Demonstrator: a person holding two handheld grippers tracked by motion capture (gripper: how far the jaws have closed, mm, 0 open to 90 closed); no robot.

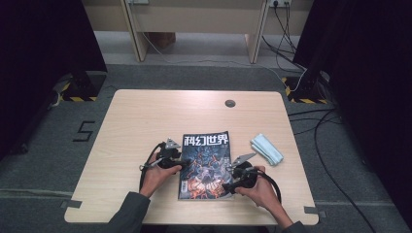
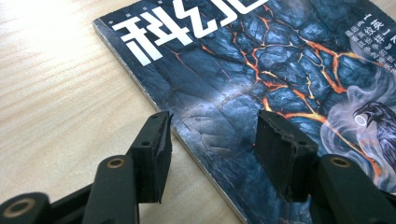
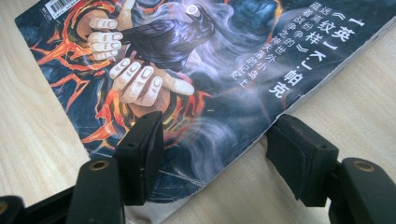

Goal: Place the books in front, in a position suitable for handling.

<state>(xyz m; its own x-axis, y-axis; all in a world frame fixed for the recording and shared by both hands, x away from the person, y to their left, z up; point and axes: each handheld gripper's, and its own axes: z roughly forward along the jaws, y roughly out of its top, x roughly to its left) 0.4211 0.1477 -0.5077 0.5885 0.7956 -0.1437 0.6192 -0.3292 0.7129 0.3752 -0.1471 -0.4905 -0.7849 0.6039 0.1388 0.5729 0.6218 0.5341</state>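
Observation:
A magazine (image 1: 205, 162) with a dark, lava-cracked cover and white characters lies flat near the front of the wooden table (image 1: 145, 121). My left gripper (image 1: 182, 163) is at its left edge. In the left gripper view the magazine (image 2: 280, 60) runs between the jaws of the left gripper (image 2: 212, 135), which stands open: one jaw is over bare wood, the other over the cover. My right gripper (image 1: 228, 183) is at the magazine's right edge near the front corner. Over the magazine (image 3: 224, 70) the right gripper (image 3: 217, 135) is also open, its jaws astride the page edge.
A folded pale blue cloth (image 1: 266, 149) lies to the right of the magazine. A round cable hole (image 1: 230, 103) sits near the table's far edge. Bare wood stretches to the left and behind. Cables trail across the floor at the right.

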